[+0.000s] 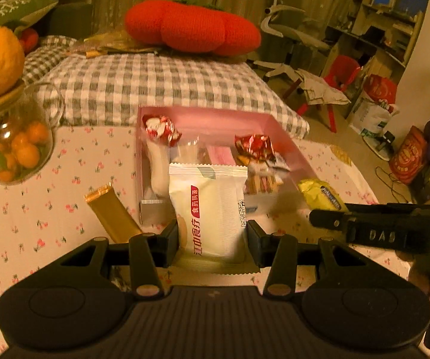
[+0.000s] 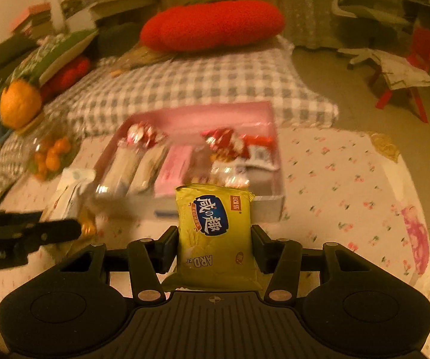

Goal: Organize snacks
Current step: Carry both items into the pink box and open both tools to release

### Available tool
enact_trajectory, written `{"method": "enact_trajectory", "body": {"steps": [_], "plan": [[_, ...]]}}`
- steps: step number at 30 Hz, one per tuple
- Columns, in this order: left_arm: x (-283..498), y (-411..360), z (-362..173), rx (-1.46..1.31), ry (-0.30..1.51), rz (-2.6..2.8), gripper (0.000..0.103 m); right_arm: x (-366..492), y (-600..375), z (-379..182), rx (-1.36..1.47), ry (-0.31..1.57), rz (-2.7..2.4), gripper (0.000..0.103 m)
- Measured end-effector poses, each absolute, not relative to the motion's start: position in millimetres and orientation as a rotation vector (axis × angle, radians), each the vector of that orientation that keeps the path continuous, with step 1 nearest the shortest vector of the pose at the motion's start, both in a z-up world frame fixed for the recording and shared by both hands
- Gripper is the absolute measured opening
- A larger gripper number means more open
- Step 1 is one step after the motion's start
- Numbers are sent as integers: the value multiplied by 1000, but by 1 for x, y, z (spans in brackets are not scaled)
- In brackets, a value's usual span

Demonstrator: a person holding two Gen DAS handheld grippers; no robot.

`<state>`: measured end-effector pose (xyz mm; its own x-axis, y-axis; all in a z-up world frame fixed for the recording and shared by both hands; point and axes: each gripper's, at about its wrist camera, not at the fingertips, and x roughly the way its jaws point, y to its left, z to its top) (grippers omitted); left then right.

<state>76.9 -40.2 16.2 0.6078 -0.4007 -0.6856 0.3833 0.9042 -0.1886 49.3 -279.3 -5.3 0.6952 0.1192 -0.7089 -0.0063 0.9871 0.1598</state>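
My left gripper is shut on a white snack packet with red print, held in front of the pink box. My right gripper is shut on a yellow-green biscuit packet, just before the same pink box. The box holds red-and-white wrapped candies, a pink packet and several other snacks. A gold bar packet lies on the cloth left of the box. The right gripper and its yellow packet also show in the left wrist view.
A glass jar of small oranges with an orange on top stands at the left. A grey checked cushion and a red pumpkin pillow lie behind the box. The floral tablecloth extends to the right.
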Motion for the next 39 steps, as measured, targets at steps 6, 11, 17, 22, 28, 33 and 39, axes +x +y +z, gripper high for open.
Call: {"method": "enact_trajectory", "body": {"steps": [6,11,17,22,28,33,39], "plan": [[100,-54,21,5,788,-459,44,70,-297,3,209,764,30,50],[122,-71,21,5,789,-488,44,89,-307,-3,233,760,-1,50],[145,-90,13,32,799,-489,44,103,-312,-14,241,768,-6,50],[164,-102,6,42,807,-477,44,110,-313,-19,237,770,-1,50],[186,-112,-1,41,816,-445,44,118,-316,-28,232,772,7,50],[202,-119,-12,35,837,-421,44,123,-314,-30,209,764,9,51],[208,-127,-25,38,862,-413,44,126,-311,-31,181,754,8,51]]}}
